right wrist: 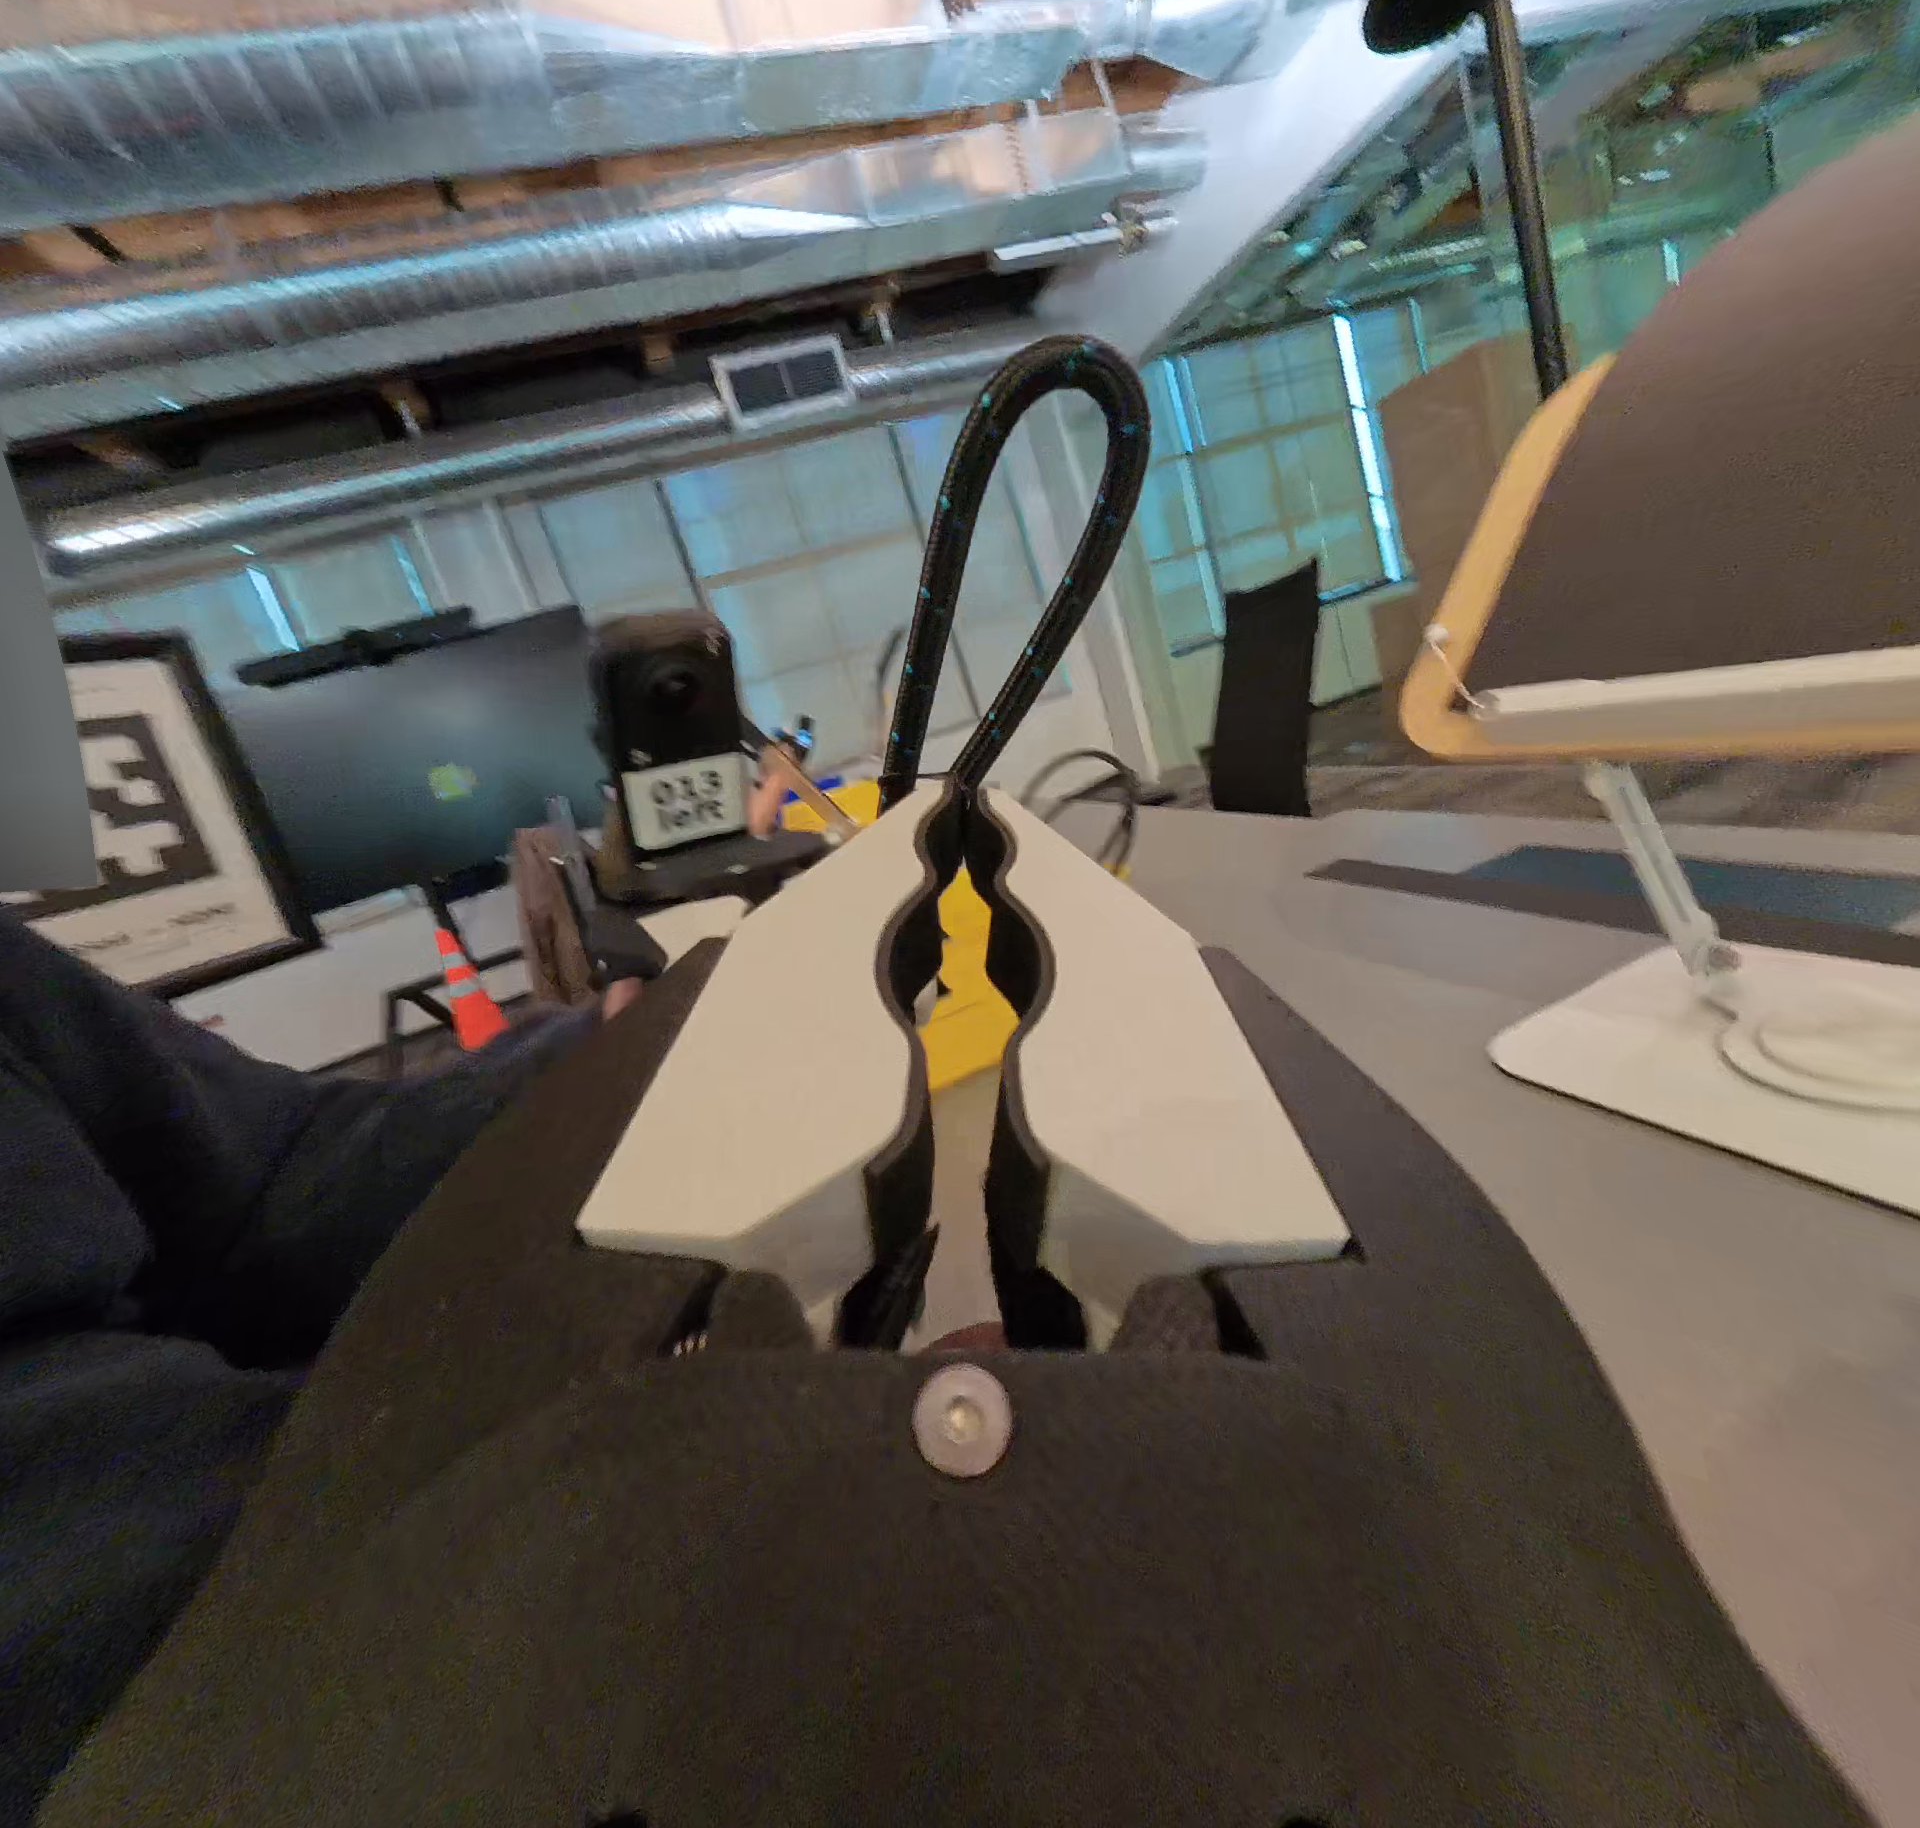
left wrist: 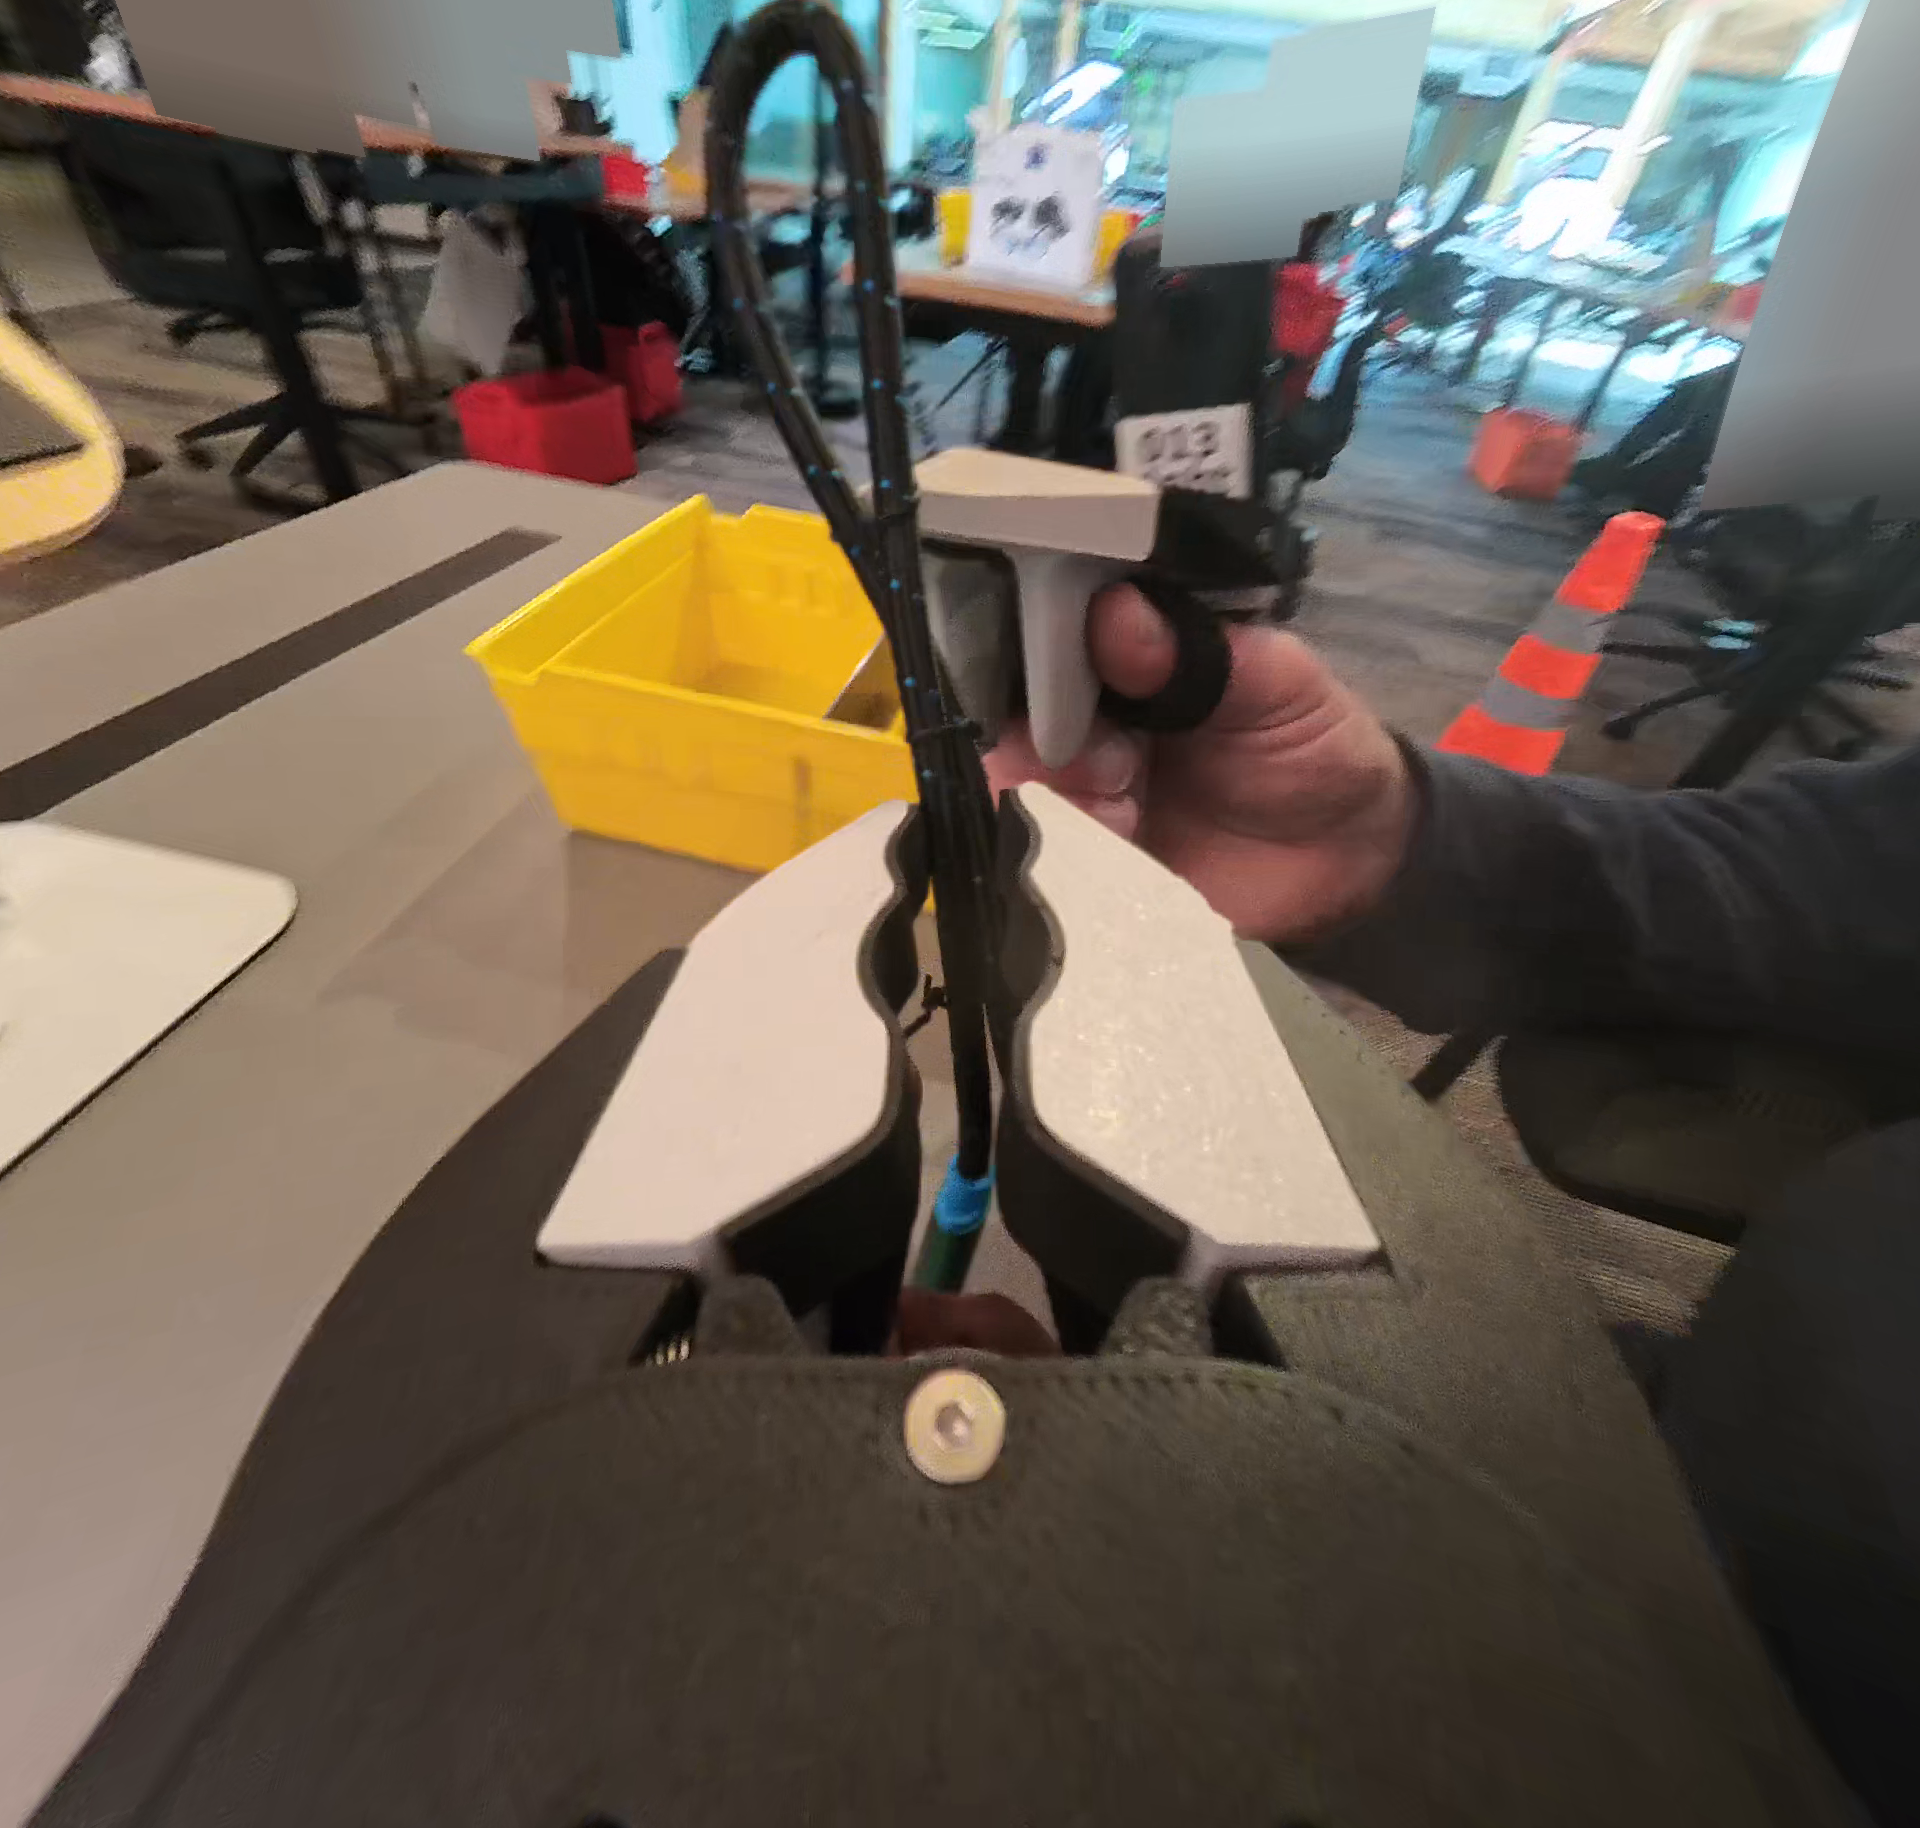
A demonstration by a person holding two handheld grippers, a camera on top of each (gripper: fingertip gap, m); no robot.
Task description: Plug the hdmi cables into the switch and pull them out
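Note:
A black braided HDMI cable with blue flecks is folded into a tall loop. My left gripper is shut on its two strands; a blue collar on the cable shows deep between the fingers. My right gripper, held by a hand, meets the same strands higher up from the right. In the right wrist view, my right gripper is shut at its tips on the cable, and the loop stands above them. No switch shows in either view.
A yellow plastic bin stands on the grey table just beyond the grippers. A white stand base lies at the left, and also shows in the right wrist view. An orange cone stands on the floor. Some 5 centimeters of space lies between my two pairs of fingers.

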